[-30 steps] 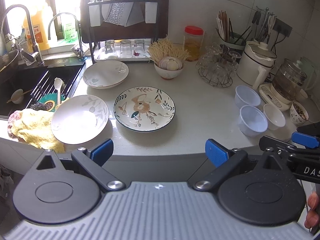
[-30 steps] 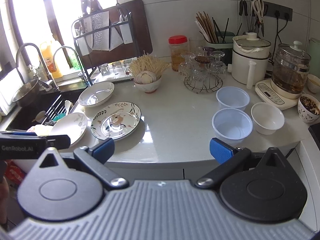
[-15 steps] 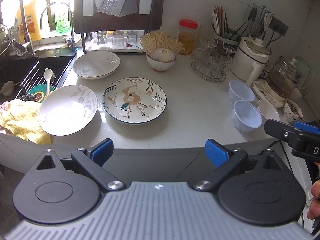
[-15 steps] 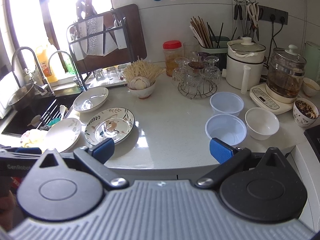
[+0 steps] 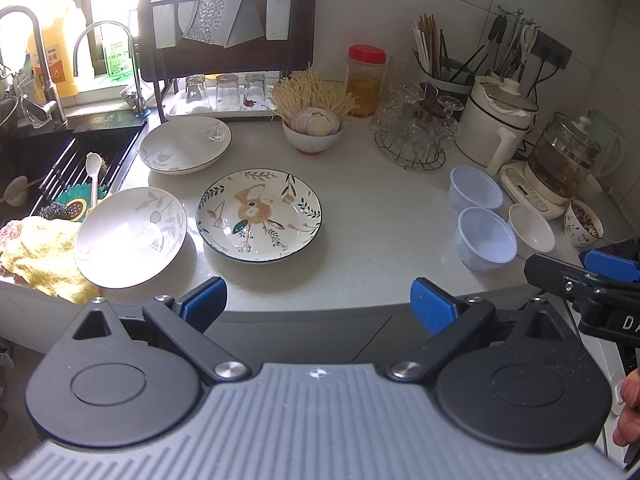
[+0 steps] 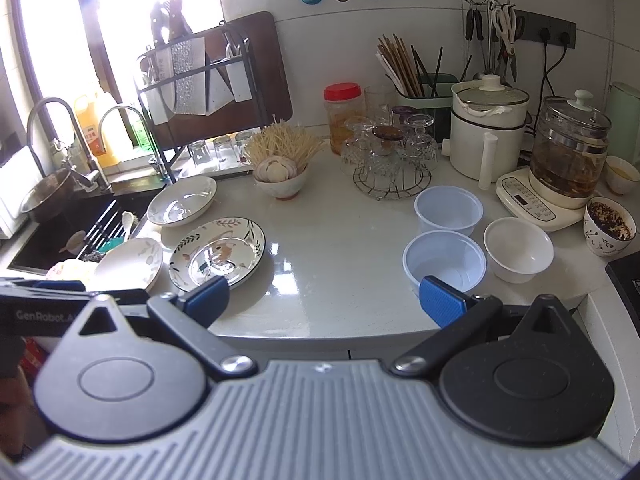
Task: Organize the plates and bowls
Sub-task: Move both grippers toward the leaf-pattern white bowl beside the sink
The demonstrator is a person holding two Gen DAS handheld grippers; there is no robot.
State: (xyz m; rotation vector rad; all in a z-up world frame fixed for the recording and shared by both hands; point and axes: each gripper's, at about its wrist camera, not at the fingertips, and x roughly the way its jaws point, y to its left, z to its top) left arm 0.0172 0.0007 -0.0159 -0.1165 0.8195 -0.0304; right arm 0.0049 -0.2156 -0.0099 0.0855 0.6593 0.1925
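With both grippers' jaws spread and empty, we approach the floral plate (image 5: 259, 216) near the counter's (image 5: 380, 216) front edge, gripping its rim squarely.

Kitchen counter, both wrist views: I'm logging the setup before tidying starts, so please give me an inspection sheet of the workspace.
Surface: pale countertop, glossy.
Job's things: floral plate, two white leaf-print plates, two translucent plastic bowls, small white bowl; none stacked.
Clutter: garlic bowl, glass-cup rack, red-lidded jar, yellow cloth.
Grippers: left tongs open, empty; right tongs open, empty.
Cables: black cords from the wall socket.
Surroundings: sink, dish rack, kettle.
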